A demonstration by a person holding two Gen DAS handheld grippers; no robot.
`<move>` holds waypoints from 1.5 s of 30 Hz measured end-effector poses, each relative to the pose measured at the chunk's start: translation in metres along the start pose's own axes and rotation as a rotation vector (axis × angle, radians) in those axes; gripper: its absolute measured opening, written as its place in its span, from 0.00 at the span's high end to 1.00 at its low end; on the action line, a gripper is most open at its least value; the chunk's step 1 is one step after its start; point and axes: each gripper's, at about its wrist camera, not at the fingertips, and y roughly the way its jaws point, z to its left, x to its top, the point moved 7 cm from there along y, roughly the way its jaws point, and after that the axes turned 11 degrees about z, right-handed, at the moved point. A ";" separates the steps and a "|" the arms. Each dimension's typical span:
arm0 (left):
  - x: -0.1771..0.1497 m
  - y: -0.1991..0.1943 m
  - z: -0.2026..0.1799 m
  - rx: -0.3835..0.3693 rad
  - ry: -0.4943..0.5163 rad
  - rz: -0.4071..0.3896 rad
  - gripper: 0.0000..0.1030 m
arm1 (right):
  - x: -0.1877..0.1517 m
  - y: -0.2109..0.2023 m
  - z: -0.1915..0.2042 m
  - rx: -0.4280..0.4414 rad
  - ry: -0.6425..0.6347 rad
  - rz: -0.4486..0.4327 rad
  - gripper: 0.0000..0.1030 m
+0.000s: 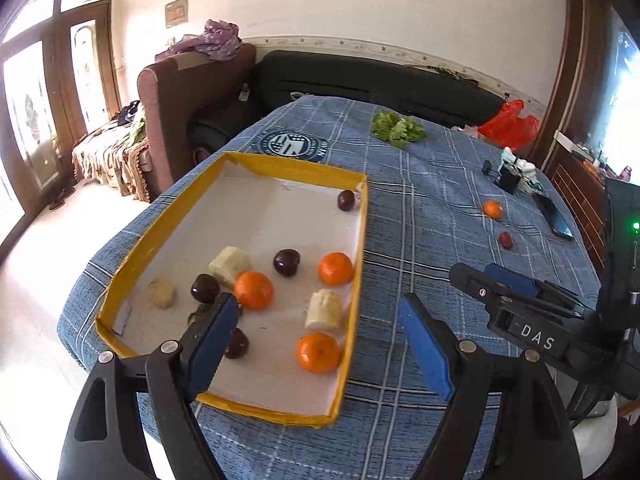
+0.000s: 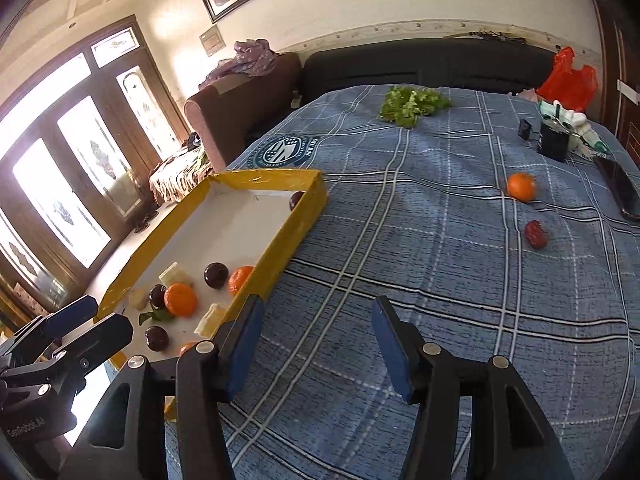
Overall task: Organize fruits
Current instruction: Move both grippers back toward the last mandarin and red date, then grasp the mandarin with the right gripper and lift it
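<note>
Both claws gape, holding nothing: left claw (image 1: pixel 320 344) over the yellow box (image 1: pixel 356 280) of fruit; right claw (image 2: pixel 316 344) above the counter (image 2: pixel 400 240), loose orange (image 2: pixel 521 186) and red fruit (image 2: pixel 535 234) far ahead to its right

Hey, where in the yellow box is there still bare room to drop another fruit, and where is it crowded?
The far half of the yellow box is bare, apart from one dark plum in its far right corner. The near half is crowded with oranges, plums and pale chunks. The blue cloth right of the box is also free.
</note>
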 end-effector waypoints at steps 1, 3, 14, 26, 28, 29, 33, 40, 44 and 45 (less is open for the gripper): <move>-0.001 0.000 -0.001 -0.014 -0.001 0.007 0.21 | -0.001 -0.002 -0.003 -0.002 0.004 -0.003 0.41; -0.003 0.000 -0.007 -0.088 -0.009 0.031 0.21 | -0.003 -0.007 -0.011 -0.008 0.013 -0.010 0.41; -0.012 0.007 -0.063 -0.366 0.012 0.115 0.19 | -0.011 -0.052 -0.124 -0.177 0.172 -0.058 0.41; -0.011 0.028 -0.082 -0.371 0.070 0.151 0.19 | 0.022 -0.056 -0.215 -0.300 0.292 -0.075 0.41; -0.010 0.032 -0.083 -0.365 0.071 0.156 0.19 | 0.037 -0.043 -0.220 -0.282 0.303 -0.068 0.41; -0.009 0.035 -0.082 -0.361 0.070 0.161 0.19 | 0.044 -0.036 -0.223 -0.266 0.310 -0.060 0.41; -0.008 0.047 -0.079 -0.349 0.068 0.184 0.19 | 0.077 -0.003 -0.229 -0.207 0.334 -0.027 0.41; -0.007 0.060 -0.070 -0.336 0.056 0.206 0.19 | 0.113 0.049 -0.238 -0.283 0.314 0.050 0.41; -0.007 0.062 -0.068 -0.344 0.046 0.209 0.19 | 0.122 0.067 -0.238 -0.310 0.293 0.081 0.39; -0.008 0.063 -0.068 -0.345 0.046 0.212 0.19 | 0.123 0.070 -0.238 -0.322 0.284 0.088 0.39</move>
